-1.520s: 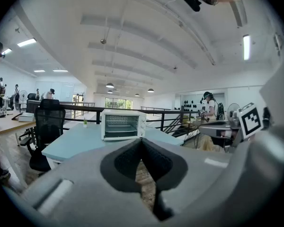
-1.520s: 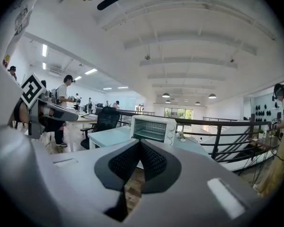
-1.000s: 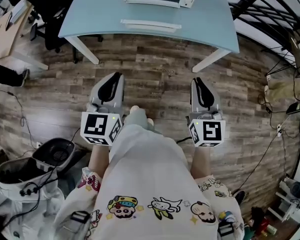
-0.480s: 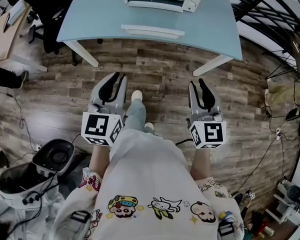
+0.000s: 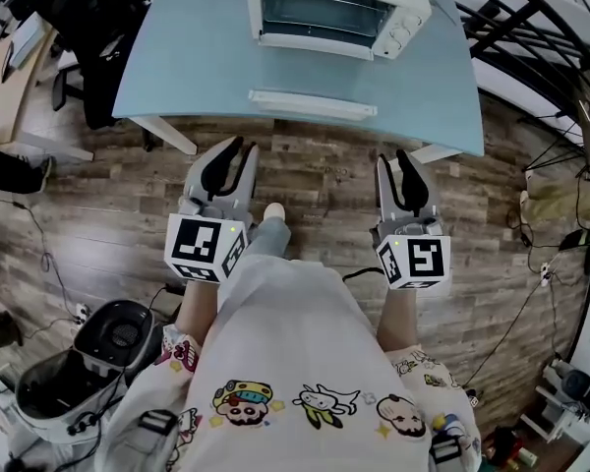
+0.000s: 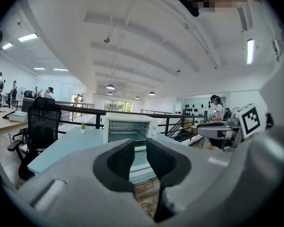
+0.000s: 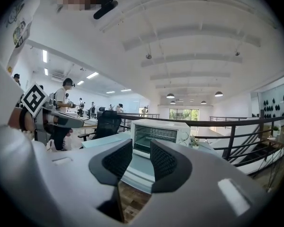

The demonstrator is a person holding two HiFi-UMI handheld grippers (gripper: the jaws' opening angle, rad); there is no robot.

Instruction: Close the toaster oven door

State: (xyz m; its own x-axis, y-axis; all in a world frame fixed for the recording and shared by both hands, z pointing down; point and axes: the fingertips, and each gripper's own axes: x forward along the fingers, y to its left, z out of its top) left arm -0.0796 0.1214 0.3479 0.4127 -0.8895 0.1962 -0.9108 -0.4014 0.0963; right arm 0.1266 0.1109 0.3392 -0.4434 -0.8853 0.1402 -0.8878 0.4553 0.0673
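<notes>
A white toaster oven (image 5: 339,8) stands on the pale blue table (image 5: 177,57), and its door (image 5: 313,104) hangs open and lies flat toward me, white handle nearest. Both grippers hover over the wooden floor short of the table's front edge, well apart from the oven. My left gripper (image 5: 234,153) has its jaws parted with nothing between them. On my right gripper (image 5: 397,160) the jaws are opening, also with nothing between them. The left gripper view shows the oven (image 6: 128,129) beyond the left gripper (image 6: 140,148). In the right gripper view the oven (image 7: 158,134) stands past the right gripper (image 7: 141,150).
A black office chair (image 5: 88,28) stands left of the table. A black railing (image 5: 511,18) runs behind at the right. White helmet-like gear (image 5: 79,362) lies on the floor at lower left, cables (image 5: 551,254) at the right. My foot (image 5: 272,211) steps between the grippers.
I have walked closer to the table, so the whole toaster oven has come into the head view. Both grippers' jaws have spread apart.
</notes>
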